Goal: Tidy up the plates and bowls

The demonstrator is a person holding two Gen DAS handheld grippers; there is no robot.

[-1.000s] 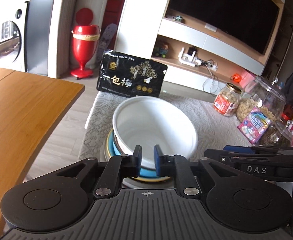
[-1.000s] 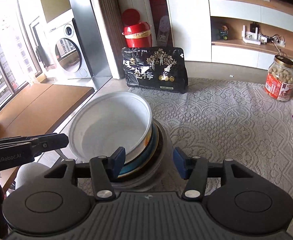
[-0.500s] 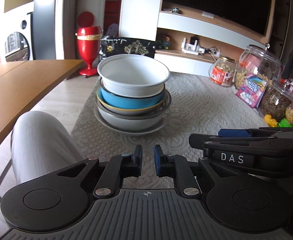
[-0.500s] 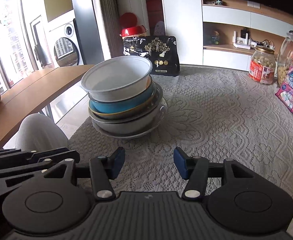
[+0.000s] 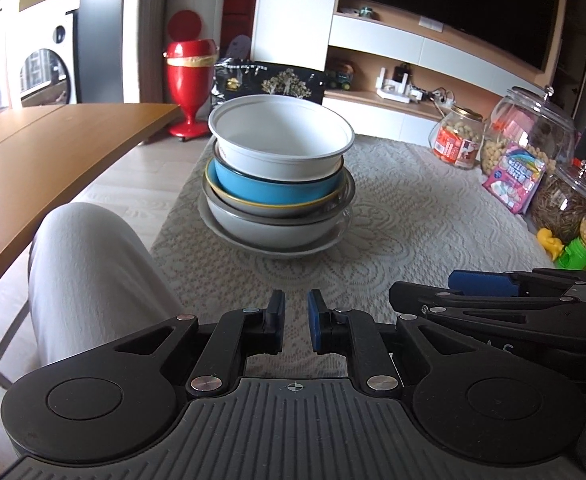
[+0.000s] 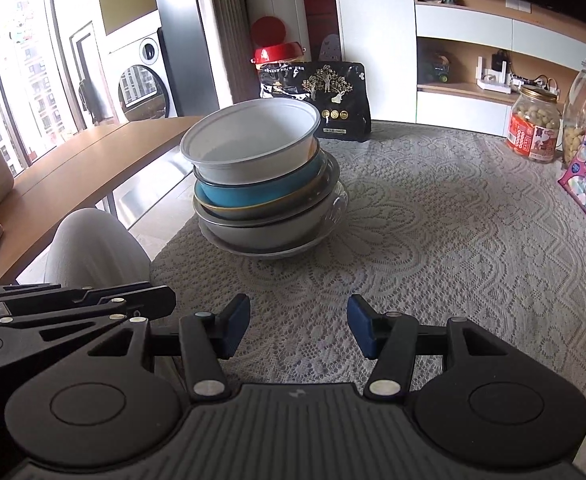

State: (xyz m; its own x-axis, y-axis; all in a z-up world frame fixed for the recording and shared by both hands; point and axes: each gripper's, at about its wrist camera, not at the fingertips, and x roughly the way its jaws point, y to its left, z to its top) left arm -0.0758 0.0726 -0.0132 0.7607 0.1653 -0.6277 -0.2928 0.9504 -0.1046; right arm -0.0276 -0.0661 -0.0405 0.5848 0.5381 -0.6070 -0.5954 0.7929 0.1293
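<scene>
Stack of bowls (image 5: 279,184) w/ white bowl (image 5: 281,136) on top sits on lace-covered surface (image 6: 433,240), well apart from both grippers: left gripper (image 5: 295,322) clenched on nothing, right gripper (image 6: 299,326) released, jaws apart, nothing btwn.

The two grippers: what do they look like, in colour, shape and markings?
Both are matte black plastic. The left gripper and the right gripper each have a ribbed base plate, two round discs at the sides, silver rivets on angular linkage arms, and blue pads on the fingers. A small crosshair mark sits at the middle of the base. No cables show.
</scene>
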